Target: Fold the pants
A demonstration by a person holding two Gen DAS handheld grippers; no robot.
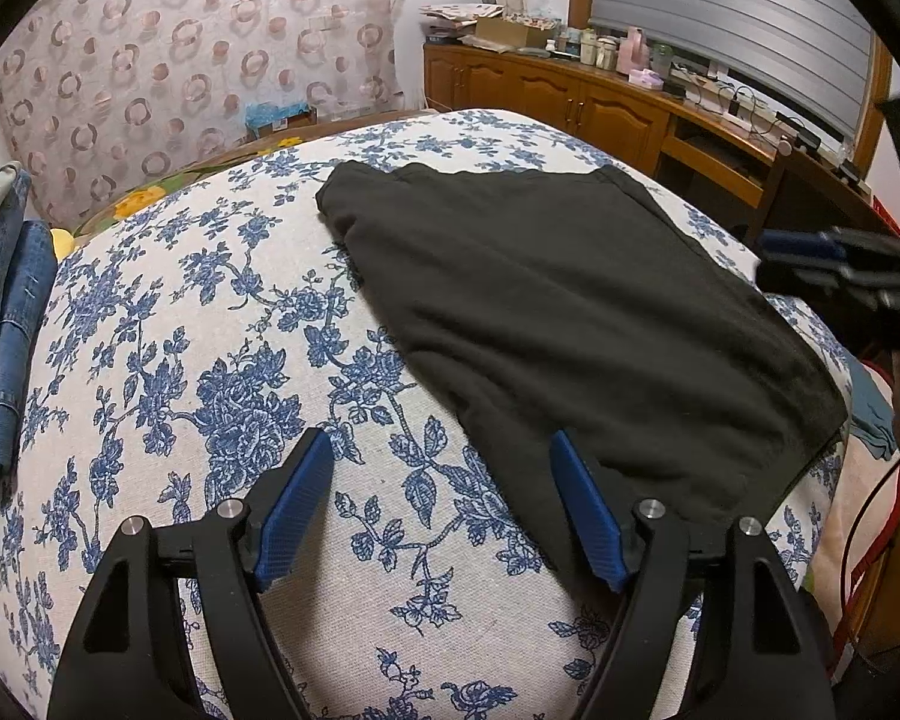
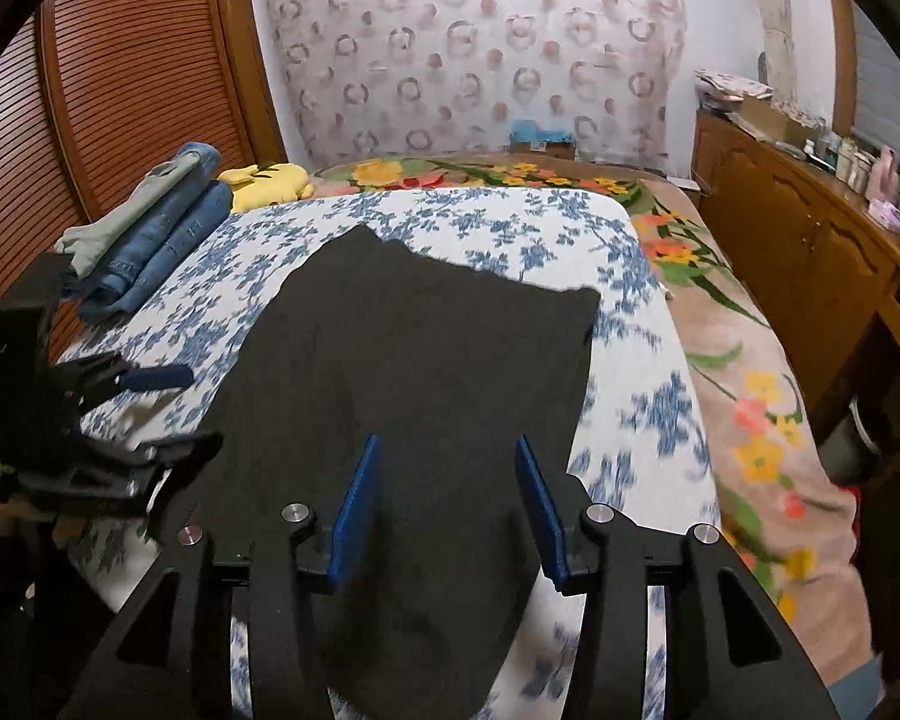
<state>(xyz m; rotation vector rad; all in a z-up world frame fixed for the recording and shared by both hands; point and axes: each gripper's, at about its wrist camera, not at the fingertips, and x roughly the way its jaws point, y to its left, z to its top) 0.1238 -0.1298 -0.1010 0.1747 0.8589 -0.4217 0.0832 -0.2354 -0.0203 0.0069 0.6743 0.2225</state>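
Lying flat on the floral bedspread (image 1: 210, 312), the black pants (image 1: 570, 312) look partly folded; left gripper (image 1: 441, 510) hangs spread and empty beside their near edge; right gripper (image 2: 447, 510), parted, grips nothing above them; pinch both near corners evenly, then fold over without dragging.

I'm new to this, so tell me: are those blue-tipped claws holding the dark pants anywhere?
No. The left gripper is open over the bedspread, and the right gripper is open above the pants, gripping nothing.
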